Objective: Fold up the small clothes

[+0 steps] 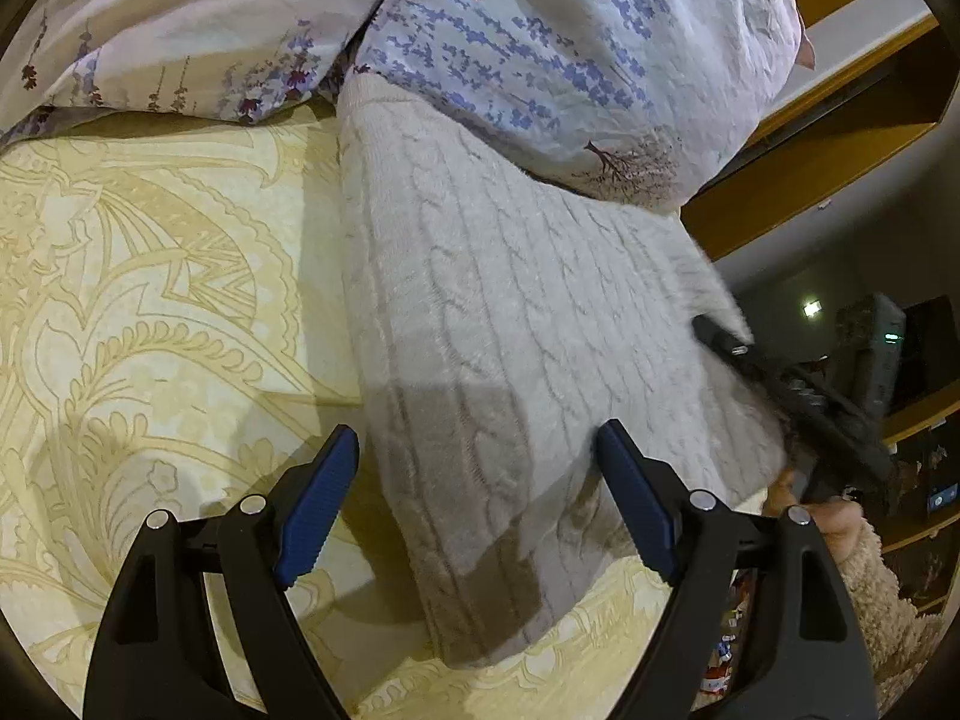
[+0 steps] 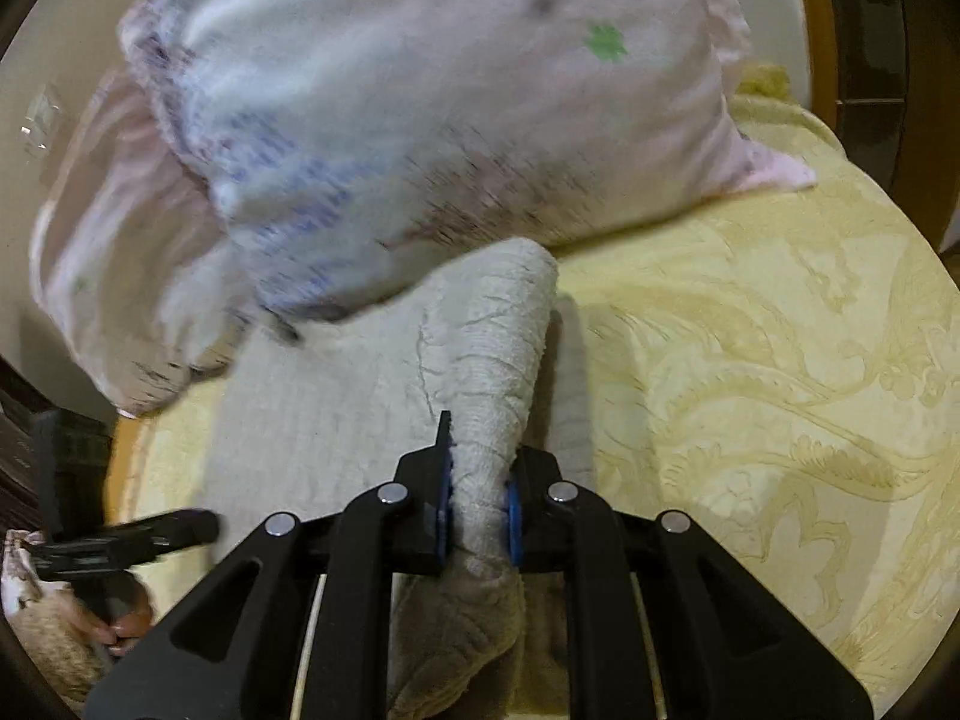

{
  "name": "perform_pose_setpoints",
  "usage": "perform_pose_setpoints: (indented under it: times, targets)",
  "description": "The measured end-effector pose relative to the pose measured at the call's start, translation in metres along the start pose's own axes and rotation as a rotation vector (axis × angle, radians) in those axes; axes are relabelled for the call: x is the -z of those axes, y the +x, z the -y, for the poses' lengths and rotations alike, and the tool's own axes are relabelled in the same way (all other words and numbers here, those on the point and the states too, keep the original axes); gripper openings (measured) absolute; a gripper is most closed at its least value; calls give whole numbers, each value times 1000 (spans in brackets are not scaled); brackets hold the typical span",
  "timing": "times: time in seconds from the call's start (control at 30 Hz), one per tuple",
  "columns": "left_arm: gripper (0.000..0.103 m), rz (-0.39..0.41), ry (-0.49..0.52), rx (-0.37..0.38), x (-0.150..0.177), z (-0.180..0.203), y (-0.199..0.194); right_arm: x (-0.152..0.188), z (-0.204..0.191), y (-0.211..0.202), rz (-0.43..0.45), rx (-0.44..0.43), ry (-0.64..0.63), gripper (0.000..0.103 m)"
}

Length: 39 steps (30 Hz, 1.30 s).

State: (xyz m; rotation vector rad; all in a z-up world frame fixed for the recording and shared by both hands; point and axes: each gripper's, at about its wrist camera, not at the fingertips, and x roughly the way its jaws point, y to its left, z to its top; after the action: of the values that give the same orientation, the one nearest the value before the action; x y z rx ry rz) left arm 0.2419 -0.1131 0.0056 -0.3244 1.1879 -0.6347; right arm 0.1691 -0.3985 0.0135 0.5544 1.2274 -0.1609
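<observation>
A white cable-knit garment (image 1: 510,324) lies on the yellow patterned bedspread (image 1: 150,300), its far end against a floral pillow. My left gripper (image 1: 477,456) is open, its blue-padded jaws spread over the garment's near end without touching it. My right gripper (image 2: 477,504) is shut on a bunched fold of the same knit garment (image 2: 498,348) and lifts it off the bedspread (image 2: 750,360). The right gripper also shows at the right in the left wrist view (image 1: 798,396), at the garment's edge. The left gripper shows at the lower left in the right wrist view (image 2: 150,534).
Floral pillows (image 1: 540,48) lie at the head of the bed, also seen blurred in the right wrist view (image 2: 390,120). A wooden bed frame (image 1: 840,138) and dark shelving (image 1: 918,420) stand to the right.
</observation>
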Motion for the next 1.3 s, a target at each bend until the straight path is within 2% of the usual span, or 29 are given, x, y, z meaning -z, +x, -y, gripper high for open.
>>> perform_pose_setpoints:
  times: [0.13,0.2,0.23,0.37,0.67,0.73,0.8,0.83,0.87,0.97,1.07,1.3]
  targets:
    - [82,2,10,6,7,5,2,5,13,7,-23,-29,82,17]
    - [82,9,14,6,10,4,0,4,15,1,-19,-43,103,26]
    - [82,12,16,6,11,4,-1,3,18,-5,-17,-51,122,27]
    - [82,-2,18,0,21,3,-4,13,34,-33,0,-160,204,37]
    - [81,-24,3,7,39,2,-3,59,27,-66,-32,-241,152,37]
    - [76,-27,-2,15,40,0,-4,66,19,-62,-50,-242,127,33]
    - [62,-37,-9,34,43,-2,-5,69,13,-57,-60,-242,108,14]
    - [58,-41,-10,42,45,-2,-6,71,9,-55,-60,-220,89,13]
    - [49,-49,-12,51,46,-3,-6,72,6,-57,-47,-192,68,10]
    - [33,-46,-10,62,48,-1,-8,68,6,-74,42,-188,57,9]
    - [25,-33,-10,94,50,-2,-15,62,8,-86,82,-150,44,9]
    - [20,-53,10,99,59,-7,-20,75,20,-68,1,-56,37,8]
